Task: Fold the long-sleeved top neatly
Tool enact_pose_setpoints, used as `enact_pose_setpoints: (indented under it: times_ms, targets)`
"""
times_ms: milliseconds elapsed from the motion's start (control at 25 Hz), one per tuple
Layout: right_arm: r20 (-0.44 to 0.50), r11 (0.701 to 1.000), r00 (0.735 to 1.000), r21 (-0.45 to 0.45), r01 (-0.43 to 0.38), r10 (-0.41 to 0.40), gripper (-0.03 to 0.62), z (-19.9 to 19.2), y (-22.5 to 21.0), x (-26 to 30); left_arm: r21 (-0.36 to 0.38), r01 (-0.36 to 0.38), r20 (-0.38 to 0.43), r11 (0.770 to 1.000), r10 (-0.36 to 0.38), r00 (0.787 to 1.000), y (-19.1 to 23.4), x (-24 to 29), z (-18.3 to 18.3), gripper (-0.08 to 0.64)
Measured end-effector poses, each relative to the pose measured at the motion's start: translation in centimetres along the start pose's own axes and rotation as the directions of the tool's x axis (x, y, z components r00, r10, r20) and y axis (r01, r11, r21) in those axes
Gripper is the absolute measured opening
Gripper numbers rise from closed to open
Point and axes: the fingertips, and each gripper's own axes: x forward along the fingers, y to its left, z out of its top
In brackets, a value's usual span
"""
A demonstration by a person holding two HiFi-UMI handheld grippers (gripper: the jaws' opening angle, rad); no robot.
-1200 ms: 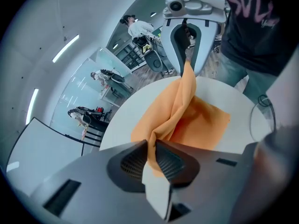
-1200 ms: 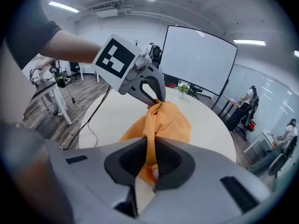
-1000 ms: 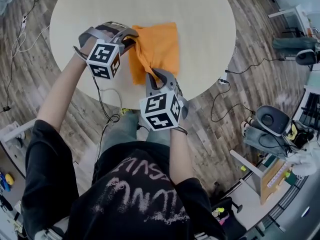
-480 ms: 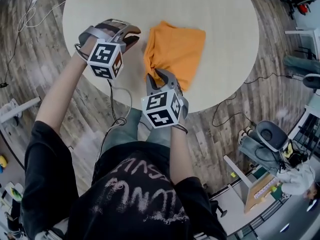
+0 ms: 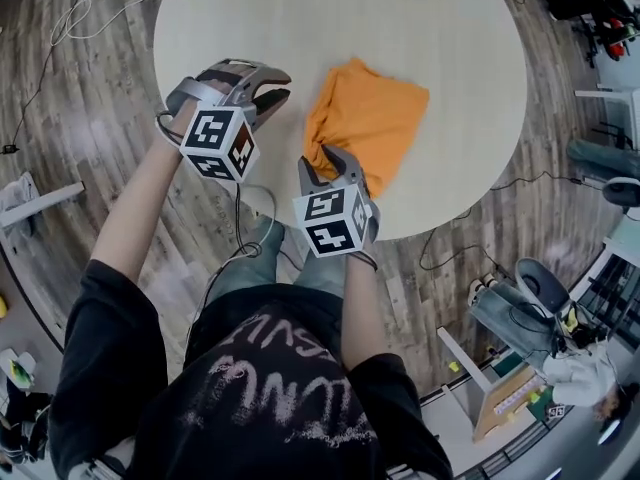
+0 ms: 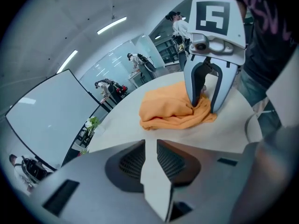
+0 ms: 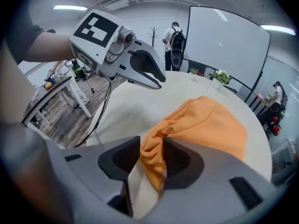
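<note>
Head view: folded orange long-sleeved top (image 5: 375,118) lies on the round desk (image 5: 300,18). Right tool (image 5: 327,156), jaws just opening, loosely straddles the top's near corner. Left tool (image 5: 278,84), jaws also just parted, is empty beside it.

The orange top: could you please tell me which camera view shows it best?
The head view: the whole folded orange top shows from above. The right gripper view shows a corner between the jaws of the right gripper, which have just been opening; the left gripper view shows it side-on.
</note>
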Motion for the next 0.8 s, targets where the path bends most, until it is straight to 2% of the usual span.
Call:
enact_pose_setpoints:
  times_ms: [160, 320, 520, 680, 800]
  targets:
    - [0.069, 0.999, 0.998, 0.053, 0.006, -0.009, 0.156, 1.2, -0.4, -2.3, -0.089, -0.02, 0.026, 0.996, 0.022, 0.999, 0.0, -1.2, 2.2, 0.086]
    - [0.113, 0.998, 0.993, 0.055, 0.03, -0.036, 0.152, 2.8, -0.3, -4.5, -0.195, -0.033, 0.056, 0.98, 0.045, 0.997, -0.3, -3.0, 3.7, 0.083]
    - [0.171, 0.992, 0.98, 0.093, 0.081, -0.096, 0.134, 4.4, -1.6, -7.2, -0.265, -0.057, 0.081, 0.962, 0.081, 0.993, 0.0, -4.8, 5.6, 0.069]
    - [0.211, 0.984, 0.967, 0.134, 0.115, -0.141, 0.123, 4.9, -2.8, -9.8, -0.329, -0.095, 0.075, 0.94, 0.127, 0.989, 0.5, -6.3, 6.8, 0.017]
    - [0.239, 0.974, 0.954, 0.175, 0.143, -0.183, 0.106, 4.8, -4.1, -11.5, -0.385, -0.135, 0.054, 0.913, 0.168, 0.984, 1.0, -7.2, 7.3, 0.011]
